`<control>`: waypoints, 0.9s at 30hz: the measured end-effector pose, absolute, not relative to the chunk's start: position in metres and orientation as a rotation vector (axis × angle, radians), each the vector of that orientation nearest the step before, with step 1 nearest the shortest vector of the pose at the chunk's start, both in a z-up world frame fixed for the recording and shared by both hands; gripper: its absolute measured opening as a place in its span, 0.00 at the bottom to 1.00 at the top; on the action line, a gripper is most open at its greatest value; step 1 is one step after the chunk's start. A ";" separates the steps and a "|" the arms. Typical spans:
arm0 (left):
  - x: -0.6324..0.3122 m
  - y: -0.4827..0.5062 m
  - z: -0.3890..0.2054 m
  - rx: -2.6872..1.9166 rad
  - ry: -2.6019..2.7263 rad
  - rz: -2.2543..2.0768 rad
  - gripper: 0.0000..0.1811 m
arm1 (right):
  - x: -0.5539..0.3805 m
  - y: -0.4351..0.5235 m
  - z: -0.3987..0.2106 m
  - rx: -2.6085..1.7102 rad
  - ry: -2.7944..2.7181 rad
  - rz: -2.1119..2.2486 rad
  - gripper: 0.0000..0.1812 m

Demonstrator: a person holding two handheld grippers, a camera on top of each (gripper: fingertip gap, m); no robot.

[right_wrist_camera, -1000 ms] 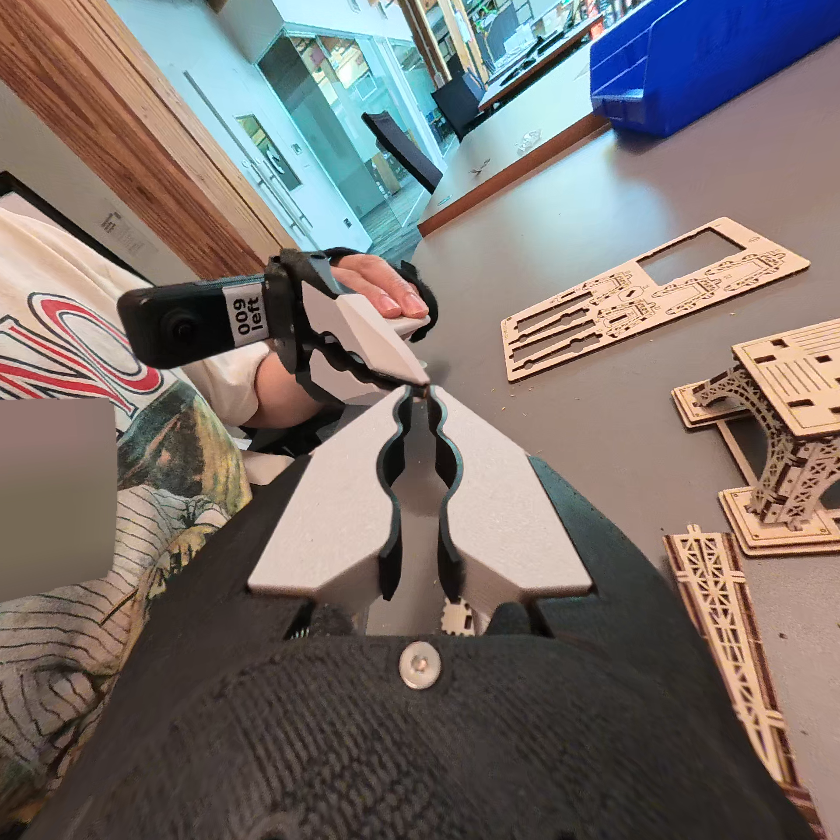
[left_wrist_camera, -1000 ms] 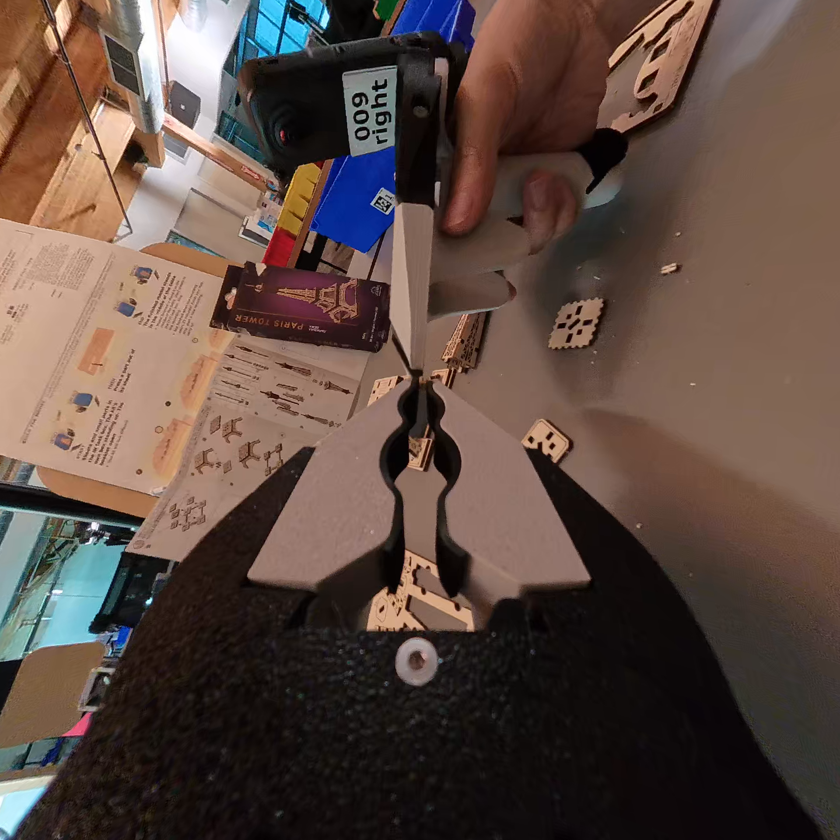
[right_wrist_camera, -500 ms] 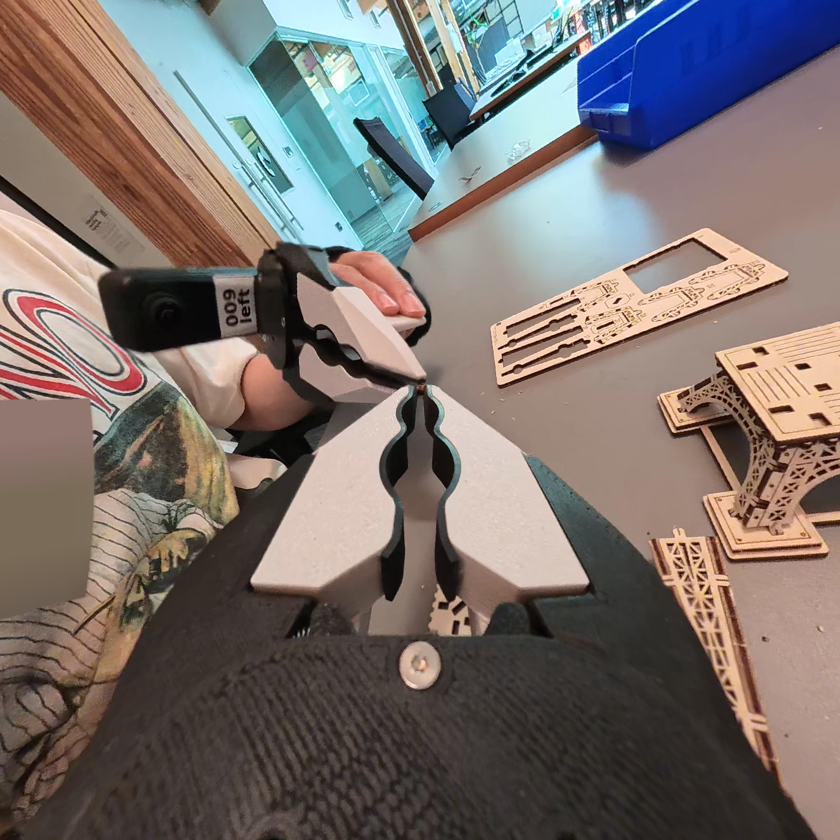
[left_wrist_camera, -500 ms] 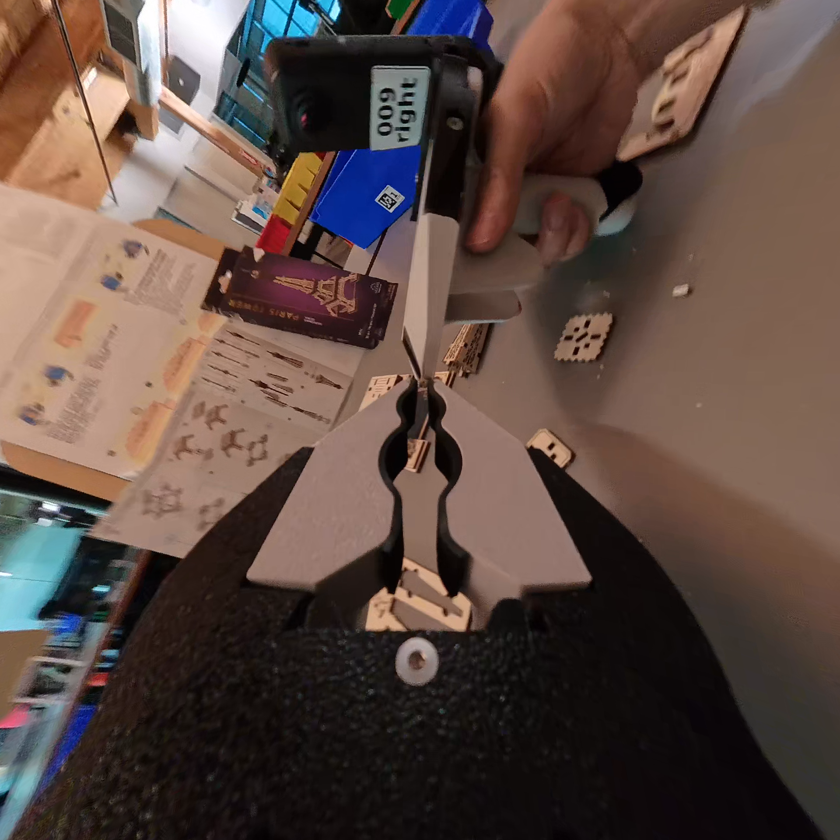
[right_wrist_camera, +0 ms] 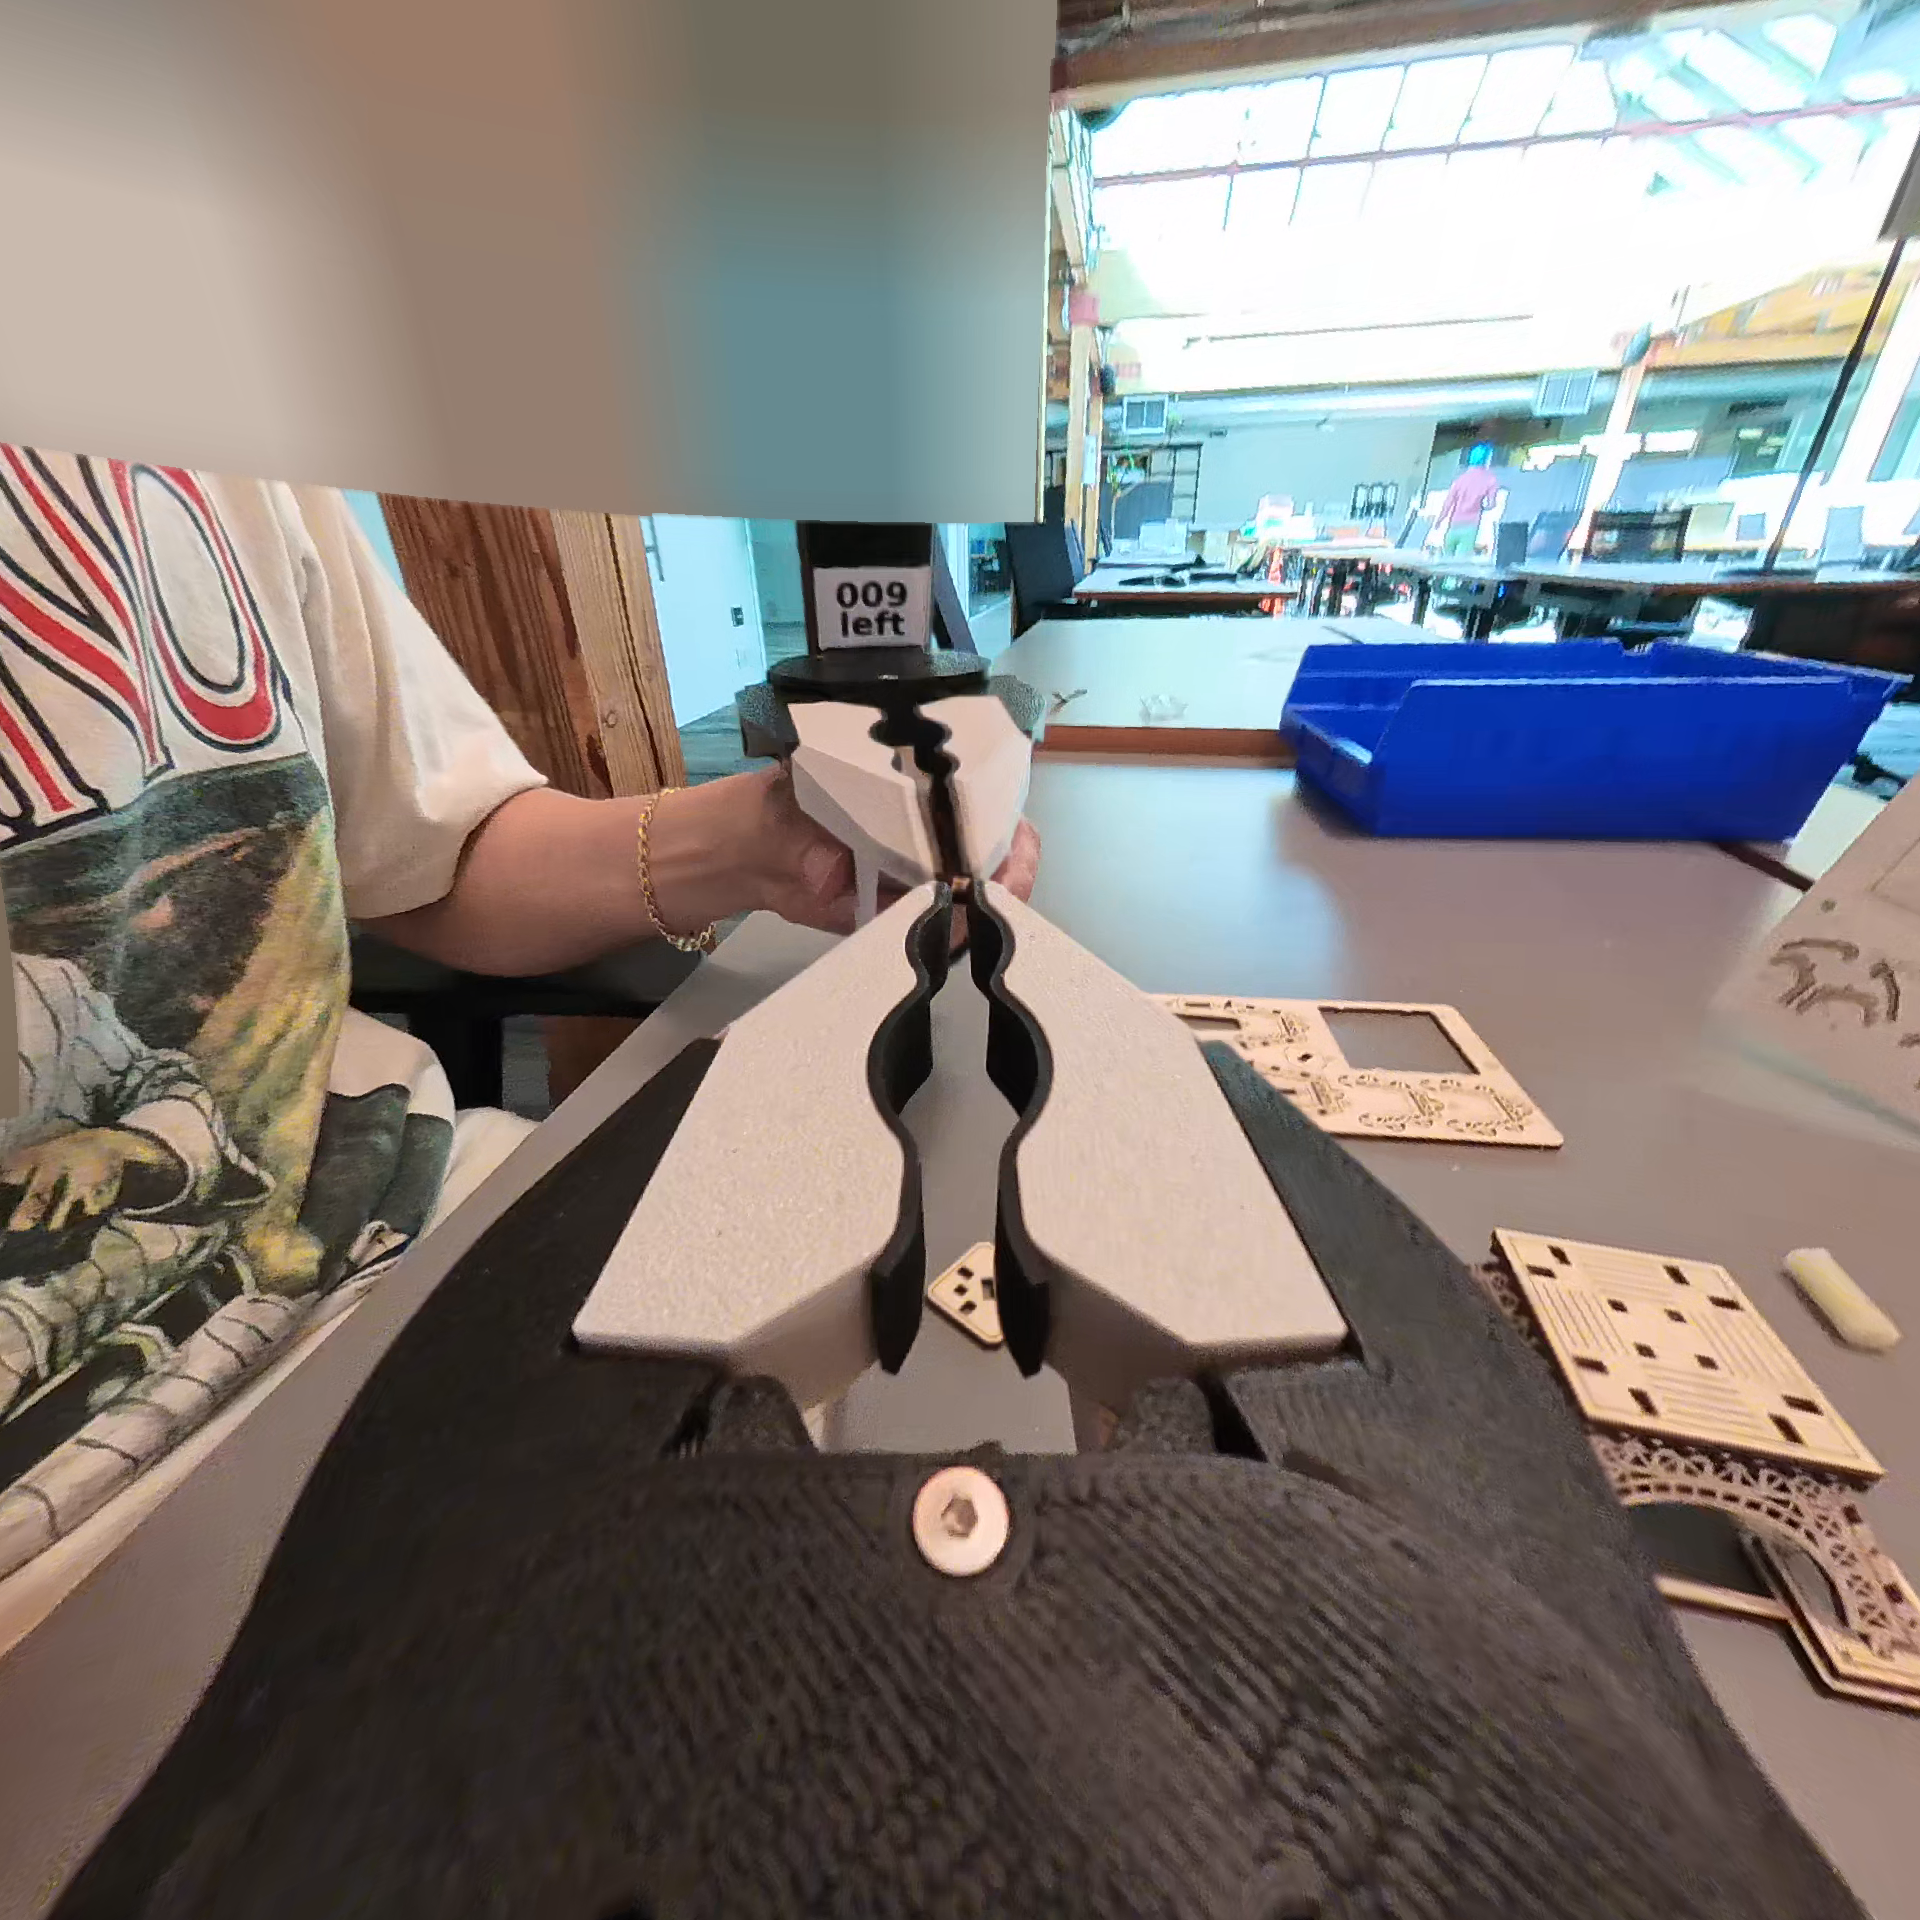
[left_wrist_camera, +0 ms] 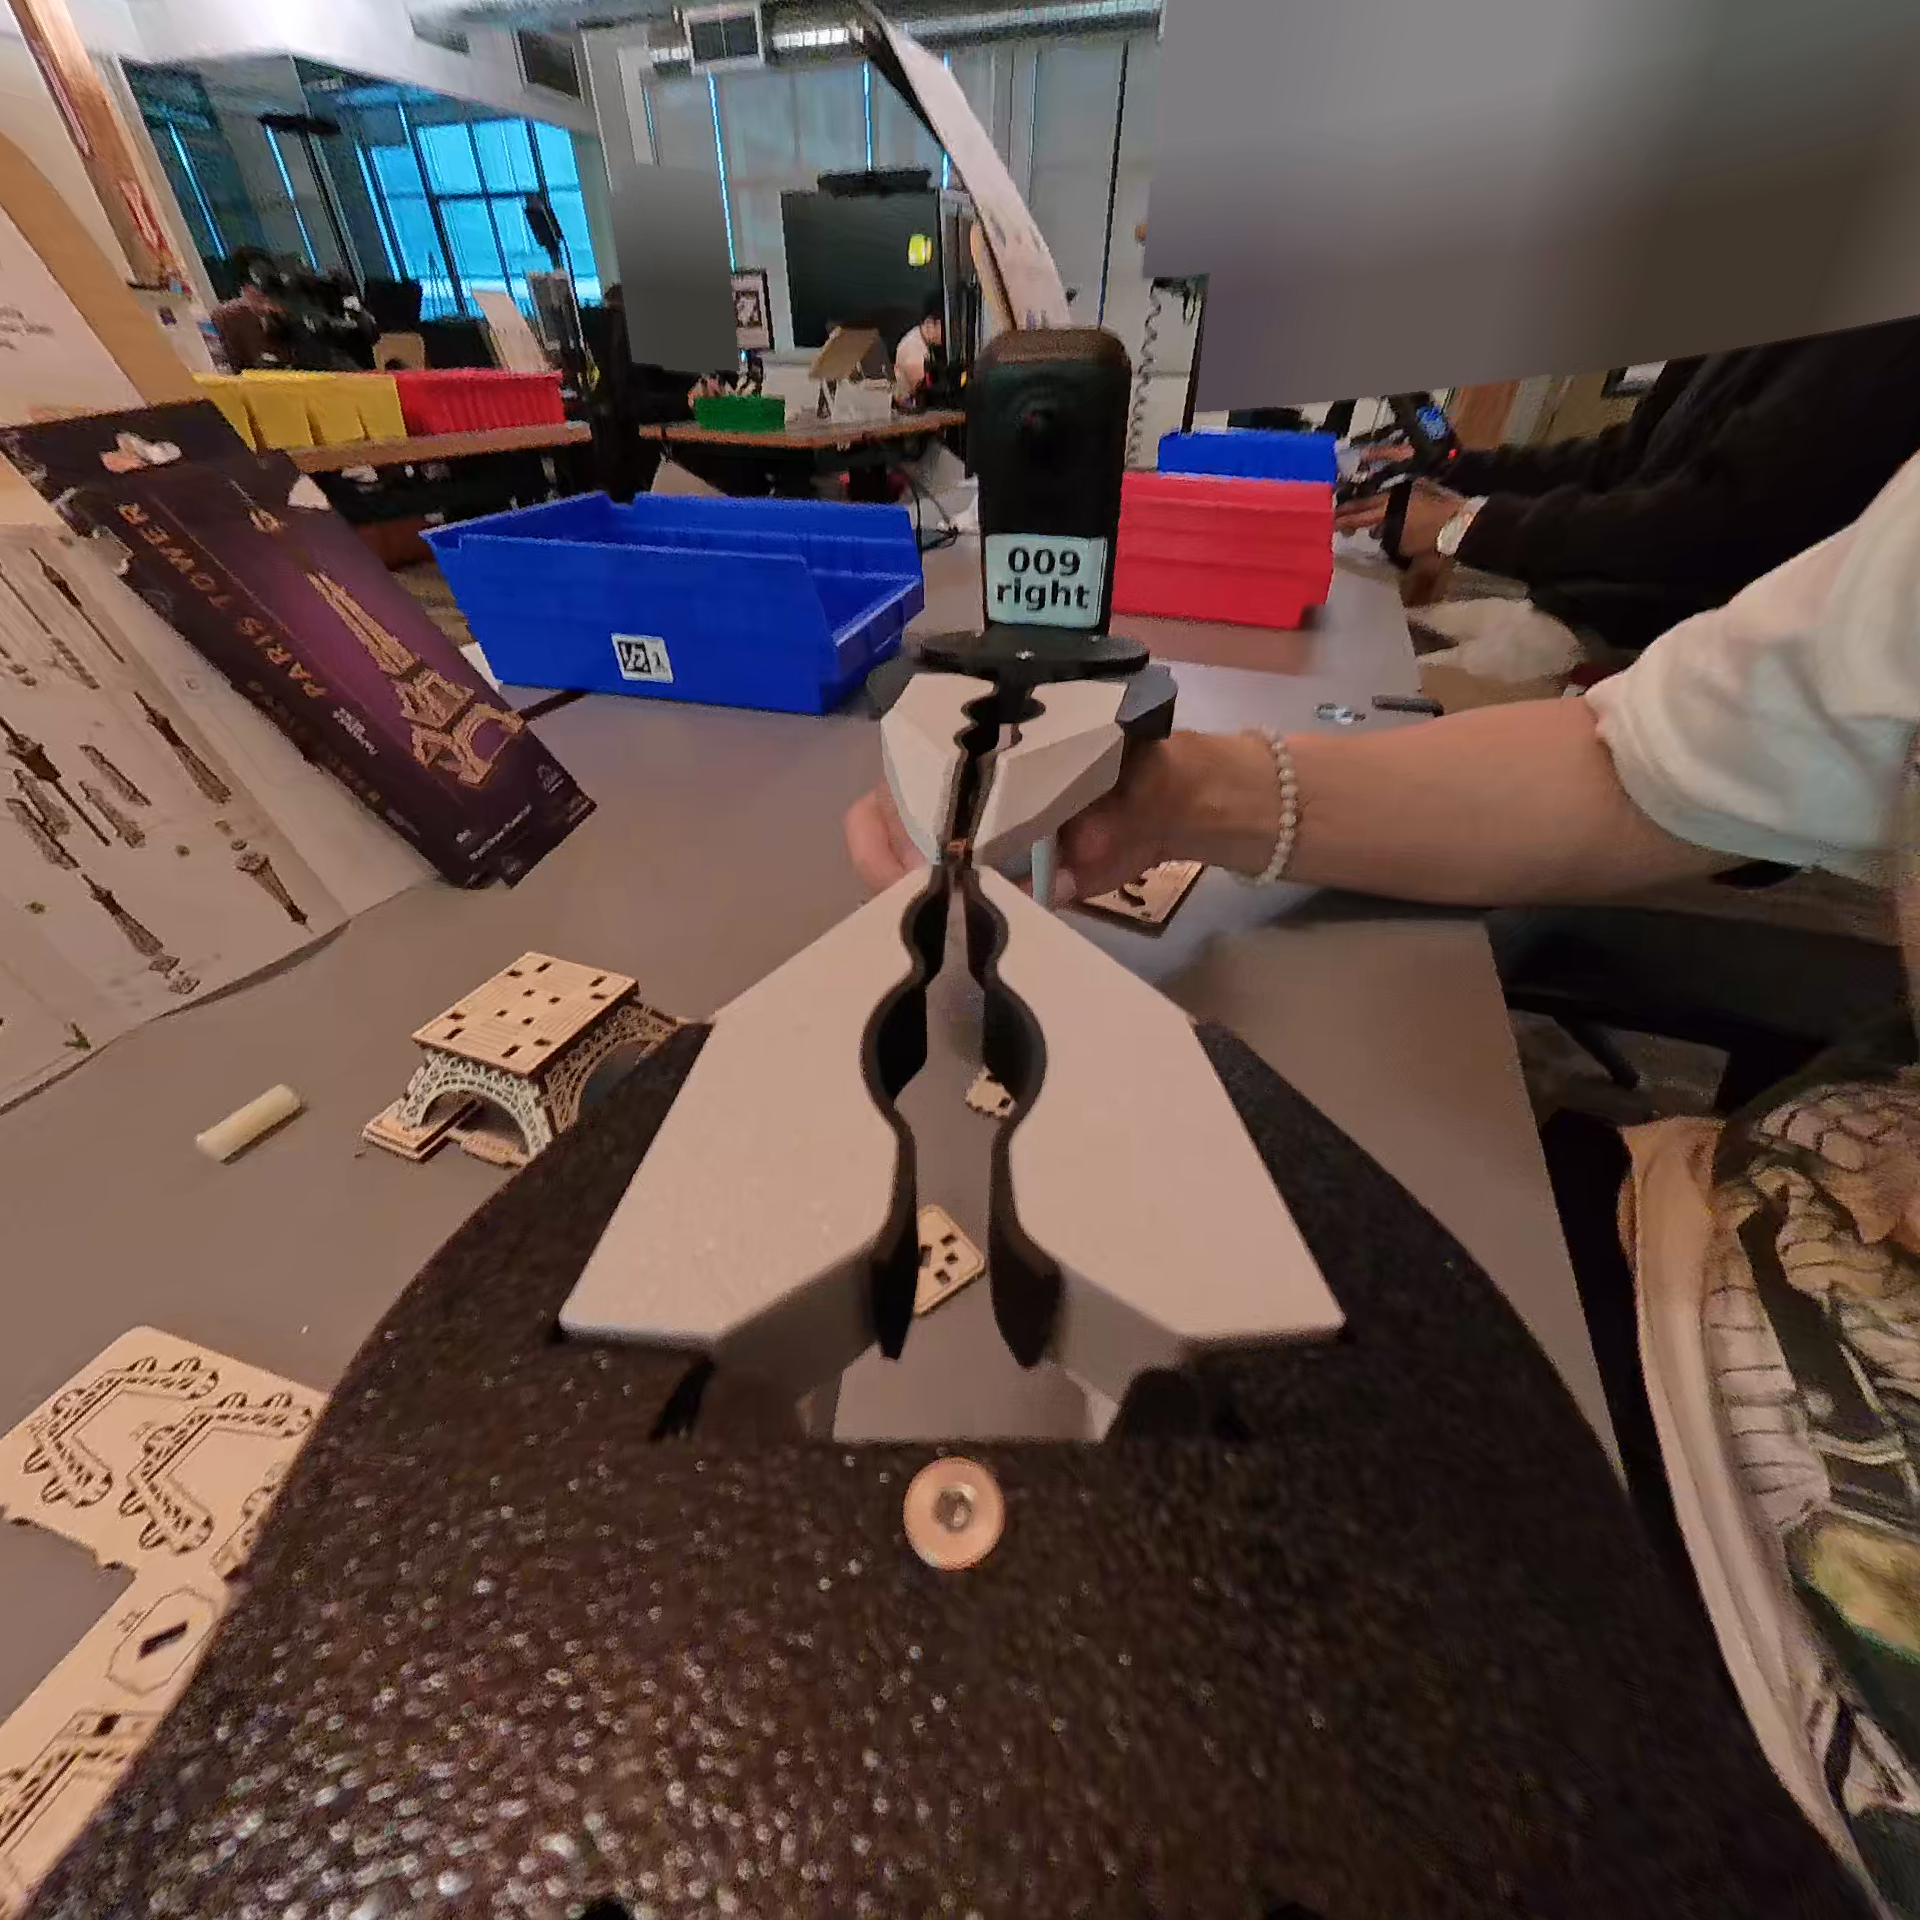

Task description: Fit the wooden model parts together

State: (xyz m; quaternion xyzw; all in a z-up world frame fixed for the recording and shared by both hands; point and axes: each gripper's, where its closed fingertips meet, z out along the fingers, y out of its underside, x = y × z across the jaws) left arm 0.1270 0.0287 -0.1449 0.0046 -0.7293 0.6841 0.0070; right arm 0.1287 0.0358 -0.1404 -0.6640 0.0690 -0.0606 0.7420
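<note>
My left gripper (left_wrist_camera: 956, 871) and my right gripper (right_wrist_camera: 958, 896) point at each other tip to tip above the grey table (left_wrist_camera: 1351, 1039). Both are shut. A tiny brown wooden part (left_wrist_camera: 958, 852) sits pinched where the tips meet, and it also shows in the right wrist view (right_wrist_camera: 961, 885). I cannot tell whether it is one piece or two joined ones. The right gripper shows in the left wrist view (left_wrist_camera: 961, 821), the left gripper in the right wrist view (right_wrist_camera: 948, 847). The built wooden tower base (left_wrist_camera: 525, 1049) stands to the left, also seen in the right wrist view (right_wrist_camera: 1683, 1361).
Small square wooden plates (left_wrist_camera: 945, 1259) (right_wrist_camera: 971, 1294) lie on the table under the grippers. Punched-out wooden sheets (left_wrist_camera: 114, 1455) (right_wrist_camera: 1361, 1070), a white stick (left_wrist_camera: 249, 1120), the dark kit box (left_wrist_camera: 312, 644), instruction sheets (left_wrist_camera: 62, 831) and a blue bin (left_wrist_camera: 675, 603) surround the work spot. Less than 4 cm separates the two grippers' tips.
Both grippers have rolled about a quarter turn from a tilted pose to level. Their tips have stayed together on the small part, and both have stayed shut.
</note>
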 end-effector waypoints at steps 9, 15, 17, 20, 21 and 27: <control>0.121 0.027 -0.141 -0.035 -2.249 2.151 0.02 | 0.121 0.038 -0.136 -1.431 0.105 -0.117 0.00; 0.117 0.027 -0.141 -0.081 -2.250 2.149 0.02 | 0.117 0.039 -0.136 -1.423 0.100 -0.094 0.00; 0.117 0.027 -0.140 -0.081 -2.240 2.157 0.00 | 0.117 0.039 -0.135 -1.417 0.107 -0.090 0.00; 0.117 0.027 -0.141 -0.086 -2.238 2.160 0.00 | 0.117 0.039 -0.136 -1.424 0.105 -0.092 0.01; 0.116 0.027 -0.141 -0.089 -2.241 2.160 0.00 | 0.116 0.039 -0.136 -1.425 0.105 -0.092 0.01; 0.117 0.029 -0.147 -0.155 -2.361 2.116 0.00 | 0.115 0.040 -0.142 -1.459 0.104 -0.104 0.00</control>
